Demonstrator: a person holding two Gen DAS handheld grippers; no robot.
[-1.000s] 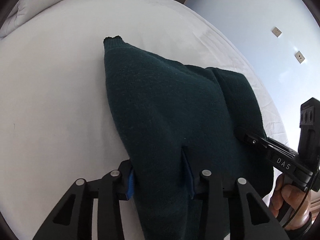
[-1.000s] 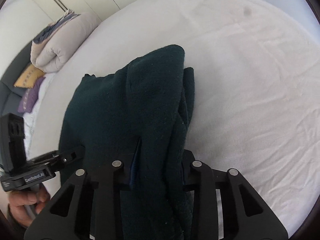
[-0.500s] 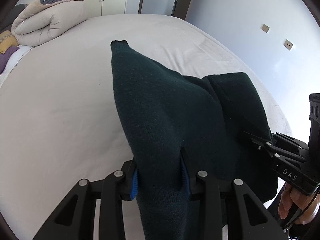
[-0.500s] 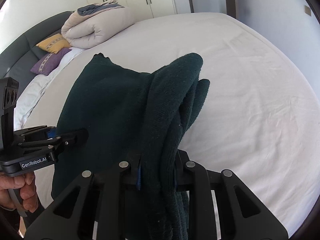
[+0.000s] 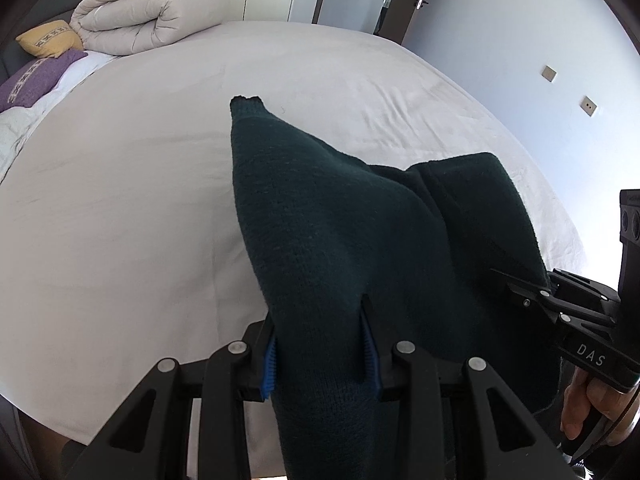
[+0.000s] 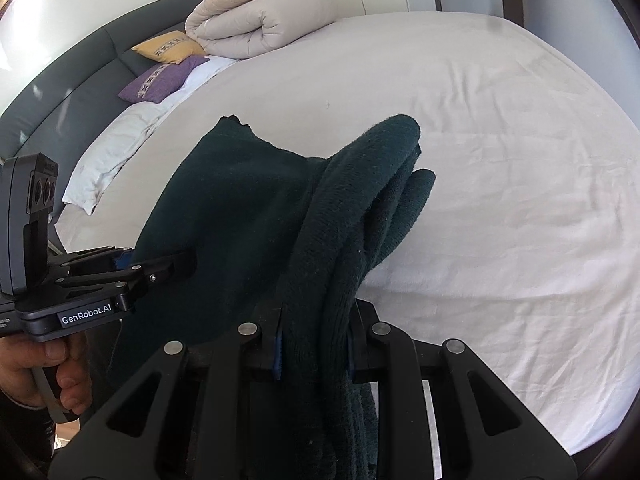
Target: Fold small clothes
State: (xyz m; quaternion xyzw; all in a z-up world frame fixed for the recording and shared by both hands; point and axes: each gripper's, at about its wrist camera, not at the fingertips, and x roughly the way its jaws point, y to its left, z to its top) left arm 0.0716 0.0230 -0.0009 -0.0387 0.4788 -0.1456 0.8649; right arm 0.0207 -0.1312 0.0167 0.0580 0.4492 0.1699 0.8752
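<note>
Currently I have the bed [image 5: 120,208] filling both views, its white sheet bare apart from a rolled duvet [image 6: 260,24] and two cushions, yellow [image 6: 168,49] and purple [image 6: 162,80], at the headboard end.

Dark green knit garment [image 5: 340,232] hangs in the air over the near part of the sheet, carried between my two grippers. Its far point [image 5: 246,102] reaches out toward the middle of the bed; whether that tip rests on the sheet I cannot tell.

Left gripper [image 5: 320,354]: jaws narrow, blue pads pressing a thick fold of knit. Right gripper [image 6: 314,350]: jaws narrower, clamped on a bunched edge, several layers stacked.

Handling, my judgement: soft, limp, thick knit with moderate weight; it drapes and sags between the grips, not slippery, nothing fragile. Doubled layers may slide apart unevenly. Best holds are at edges or corners, taking all layers at once.

Orientation: long axis runs from my grippers away across the bed, tapering to the far point; the right-hand side is rolled into a lumpy ridge [image 6: 376,184].
</note>
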